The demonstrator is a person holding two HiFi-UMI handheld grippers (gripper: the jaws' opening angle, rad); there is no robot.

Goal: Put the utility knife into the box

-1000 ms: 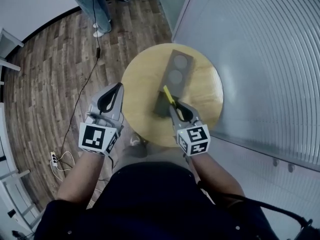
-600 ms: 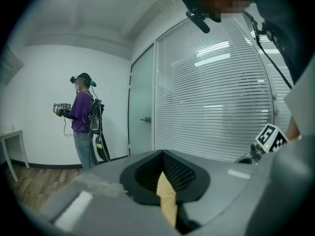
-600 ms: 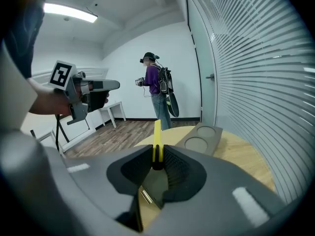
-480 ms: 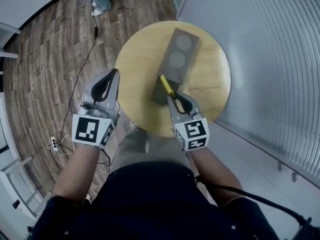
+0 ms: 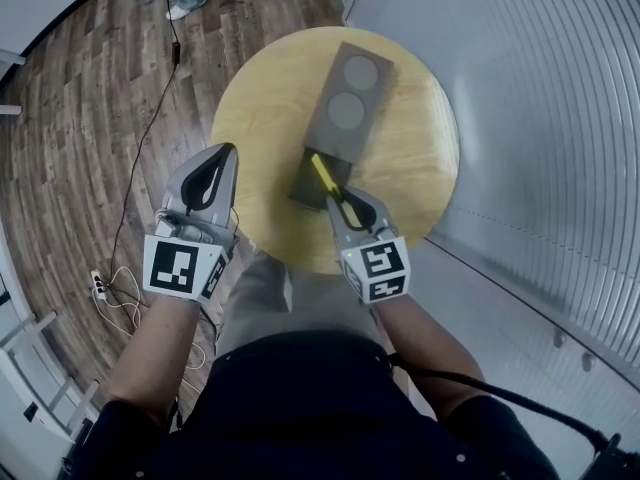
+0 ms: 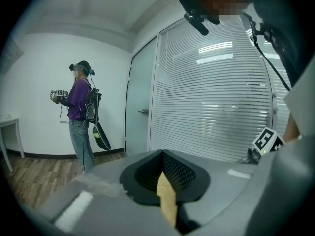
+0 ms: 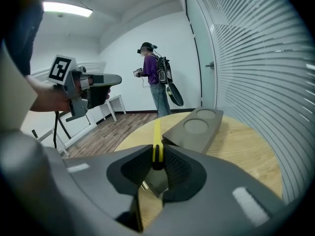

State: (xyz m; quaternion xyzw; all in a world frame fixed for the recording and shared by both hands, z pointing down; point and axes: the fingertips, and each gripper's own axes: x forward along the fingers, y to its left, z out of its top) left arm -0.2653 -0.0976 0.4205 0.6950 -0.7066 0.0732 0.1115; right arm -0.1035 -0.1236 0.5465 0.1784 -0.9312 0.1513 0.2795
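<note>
Right tongs tight on slim yellow utility knife at long grey box's near end; left tongs together, empty.

Box on table, utility knife at its near end, left tool leftward

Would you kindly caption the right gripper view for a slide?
Right gripper shut on the yellow utility knife, beside the grey box on a round table.
</note>
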